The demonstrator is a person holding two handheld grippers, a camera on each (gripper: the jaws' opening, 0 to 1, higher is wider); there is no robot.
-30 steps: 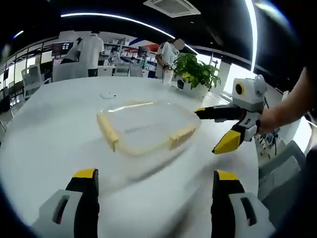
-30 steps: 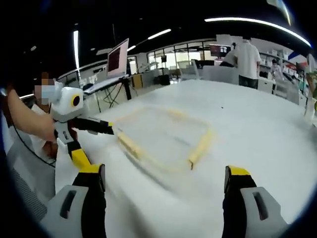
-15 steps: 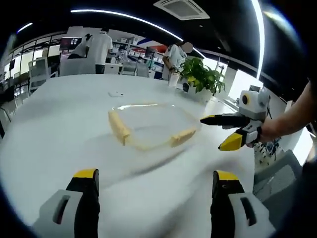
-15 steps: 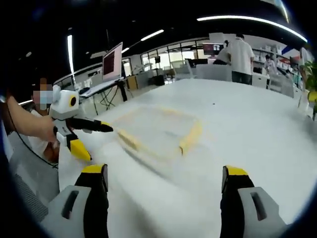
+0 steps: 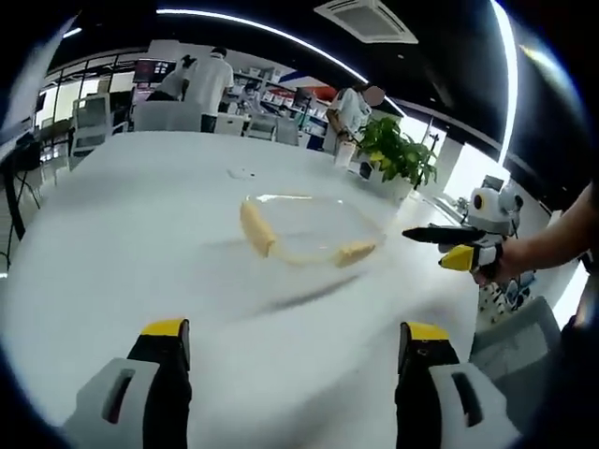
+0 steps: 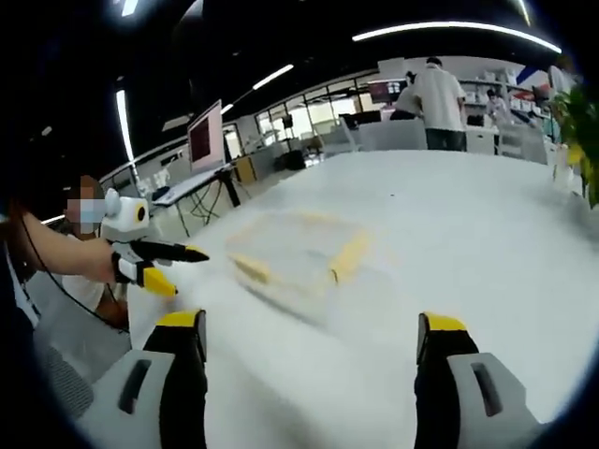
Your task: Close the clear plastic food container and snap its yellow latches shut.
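Container sits closed mid-table, yellow latches apparently down. Left gripper and right gripper both spread wide, empty. Right gripper at container's 3 o'clock, apart. Next: verify latches seated.

I see a clear plastic food container with pale yellow latches on a plain white round table. My left gripper and right gripper have grey-white jaws tipped yellow over black. A leafy potted plant is green.
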